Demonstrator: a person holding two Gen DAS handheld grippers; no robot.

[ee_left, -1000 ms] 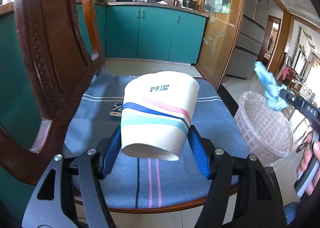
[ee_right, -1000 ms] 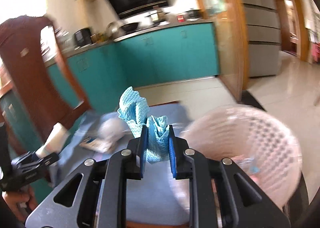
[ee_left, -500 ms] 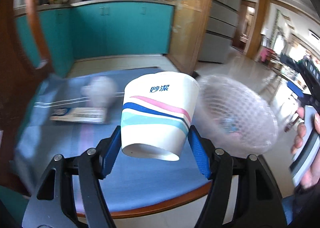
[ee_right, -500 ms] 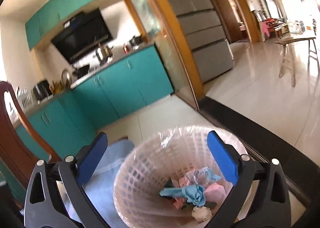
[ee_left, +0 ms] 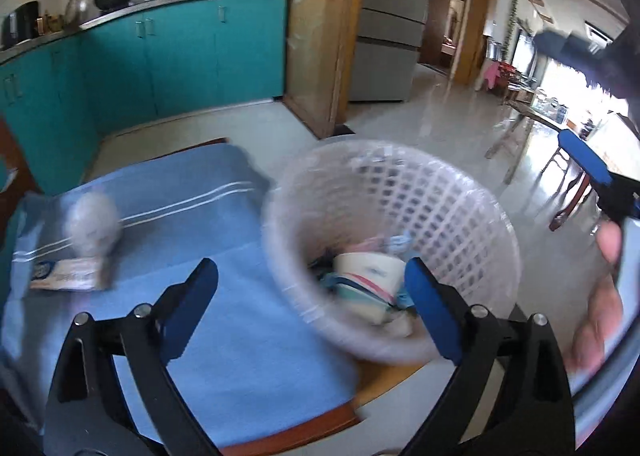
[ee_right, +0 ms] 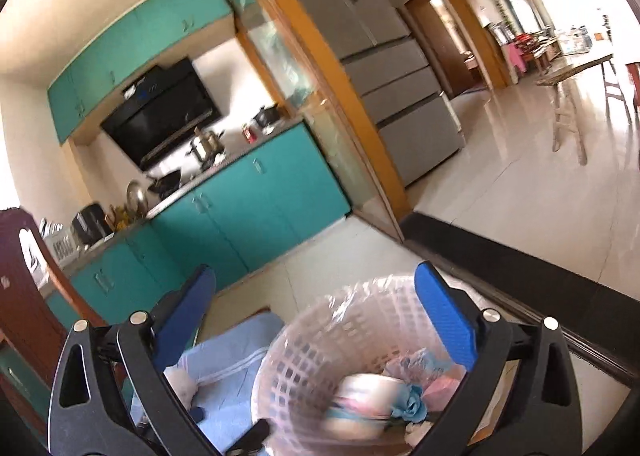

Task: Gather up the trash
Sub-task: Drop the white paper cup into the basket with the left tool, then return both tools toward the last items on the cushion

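Now the paper cup (ee_left: pixel 370 282) lies in the basket (ee_left: pixel 460 216), your left gripper (ee_left: pixel 312 308) just opened and empty, right gripper (ee_right: pixel 316 332) spread; swing carelessly and you tip it off the chair's edge.

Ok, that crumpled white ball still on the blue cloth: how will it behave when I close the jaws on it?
The crumpled white ball looks like wadded tissue or paper, so it is probably very light and will squash rather than resist. Its rounded shape may let it roll on the blue cloth if nudged. It lies against a flat packet, which a careless grasp could drag along.
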